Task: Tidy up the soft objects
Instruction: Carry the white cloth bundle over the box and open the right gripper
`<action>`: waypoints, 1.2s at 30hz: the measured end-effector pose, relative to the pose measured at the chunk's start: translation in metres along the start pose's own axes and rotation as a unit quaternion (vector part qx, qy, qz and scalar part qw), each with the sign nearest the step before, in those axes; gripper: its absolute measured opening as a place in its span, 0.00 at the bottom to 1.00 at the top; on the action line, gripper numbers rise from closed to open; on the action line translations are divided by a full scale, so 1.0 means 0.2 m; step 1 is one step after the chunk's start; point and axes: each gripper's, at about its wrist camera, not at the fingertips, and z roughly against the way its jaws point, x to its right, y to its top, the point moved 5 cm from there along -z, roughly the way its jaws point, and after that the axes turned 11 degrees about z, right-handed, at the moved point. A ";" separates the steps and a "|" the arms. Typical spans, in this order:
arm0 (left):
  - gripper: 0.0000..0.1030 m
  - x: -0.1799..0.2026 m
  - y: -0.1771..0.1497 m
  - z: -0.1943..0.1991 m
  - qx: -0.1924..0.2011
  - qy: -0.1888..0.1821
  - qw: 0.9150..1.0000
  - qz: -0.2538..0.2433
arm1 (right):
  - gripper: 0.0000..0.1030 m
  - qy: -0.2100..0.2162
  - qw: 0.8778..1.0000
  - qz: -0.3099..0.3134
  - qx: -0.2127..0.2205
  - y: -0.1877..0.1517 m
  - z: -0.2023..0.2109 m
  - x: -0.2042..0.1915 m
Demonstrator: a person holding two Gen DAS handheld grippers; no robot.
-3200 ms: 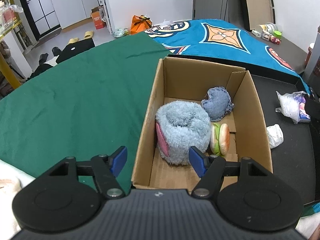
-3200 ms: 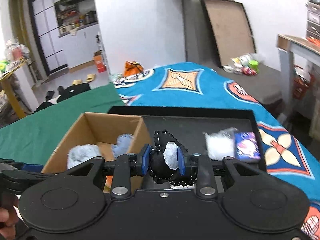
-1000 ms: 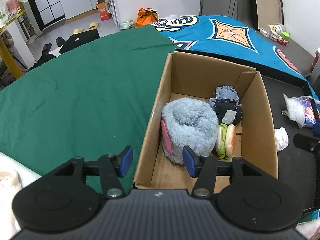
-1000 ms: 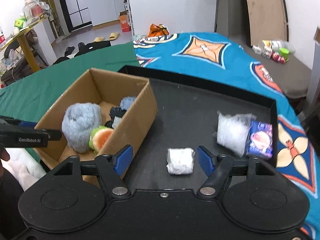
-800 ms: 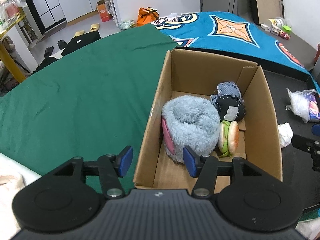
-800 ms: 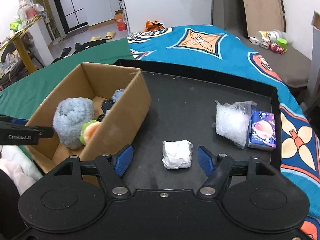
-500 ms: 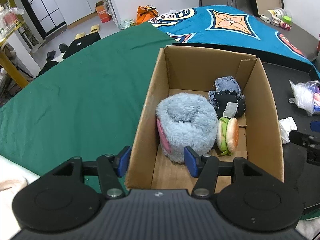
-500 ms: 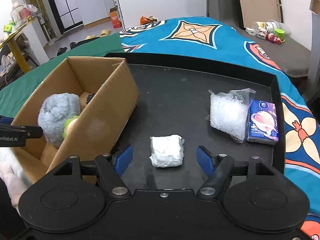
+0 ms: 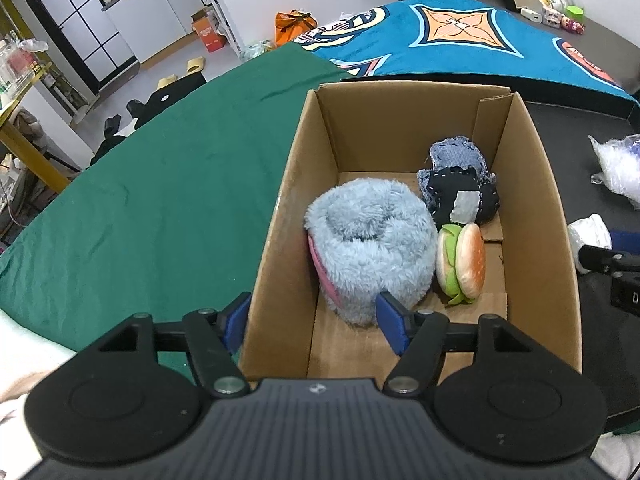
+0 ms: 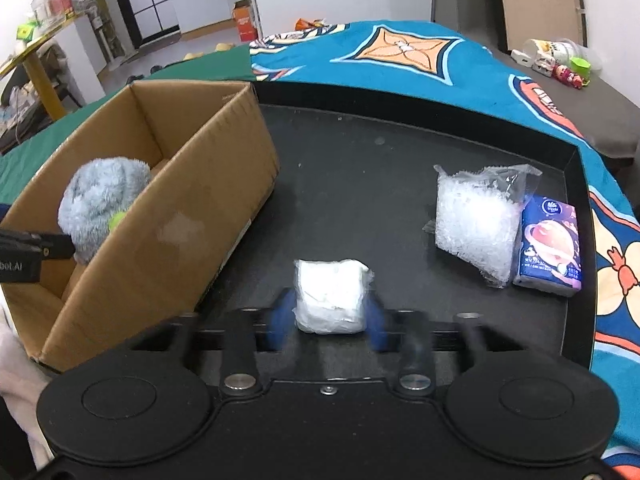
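Left wrist view: the cardboard box [image 9: 532, 184] holds a fluffy blue plush [image 9: 370, 248], a plush burger [image 9: 462, 266] just right of it, and a dark stitched pouch [image 9: 466, 200] with a denim piece [image 9: 456, 154] behind that toward the box's far wall. The left hand-held gripper [image 9: 314, 322] has just been opening; its jaws stand apart and straddle the box's left wall, one pad outside, one inside by the plush, clamping nothing. The box sits where a green cloth [image 9: 160, 184] meets a black tray [image 9: 576, 120].

Right wrist view: the box [image 10: 200, 208] stands at the tray's [image 10: 360, 168] left. The right hand-held gripper [image 10: 330, 322] has just been closing, its blurred pads flanking a white wrapped bundle [image 10: 330, 294] on the tray; whether they press it I cannot tell. Right of the bundle lie a clear plastic bag [image 10: 478, 220] and a purple tissue pack [image 10: 550, 246].
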 end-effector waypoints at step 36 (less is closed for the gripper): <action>0.63 -0.12 0.00 0.06 0.007 -0.044 0.998 0.043 | 0.33 -0.018 0.995 -0.034 0.094 0.28 0.33 -0.07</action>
